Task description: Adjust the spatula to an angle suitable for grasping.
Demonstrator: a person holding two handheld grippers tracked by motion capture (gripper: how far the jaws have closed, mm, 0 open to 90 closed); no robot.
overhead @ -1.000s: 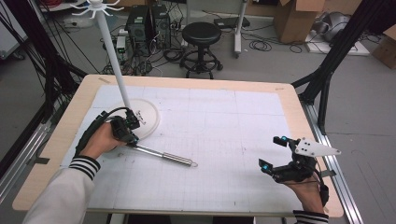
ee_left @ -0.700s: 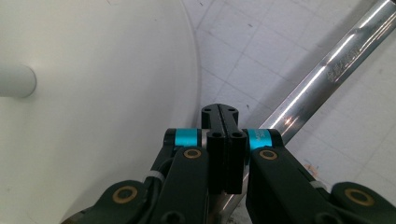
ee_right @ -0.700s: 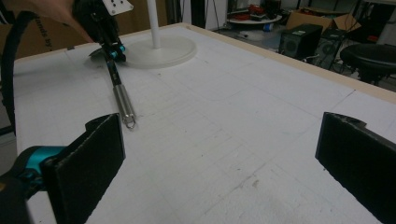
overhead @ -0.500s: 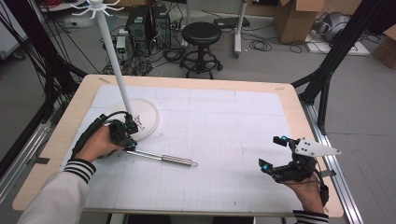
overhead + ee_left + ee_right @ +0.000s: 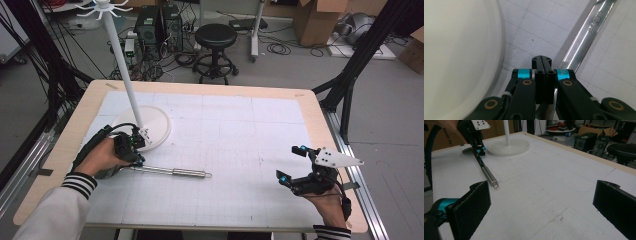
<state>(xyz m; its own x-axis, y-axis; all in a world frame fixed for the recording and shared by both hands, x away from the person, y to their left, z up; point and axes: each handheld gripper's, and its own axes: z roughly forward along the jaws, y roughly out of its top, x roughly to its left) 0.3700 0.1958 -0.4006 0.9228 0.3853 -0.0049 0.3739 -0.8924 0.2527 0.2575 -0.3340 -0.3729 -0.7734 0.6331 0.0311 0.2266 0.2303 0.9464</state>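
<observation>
1. Steel utensil (image 5: 175, 173) lies flat on the worktop (image 5: 240, 130), lower left of the high view, by the rack base (image 5: 157, 125).
2. Left gripper (image 5: 136, 150) has edged down-left, jaws closed over the handle; not lifted yet.
3. Right gripper (image 5: 291, 163): jaws wide open, empty.

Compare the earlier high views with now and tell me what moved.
Little changed. The left gripper edged slightly toward the person along the metal utensil, its jaws shut over the neck. The utensil, the white stand and the open right gripper stayed put.

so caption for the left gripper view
Shut left gripper over a shiny steel utensil handle, beside the white round stand base.
</observation>
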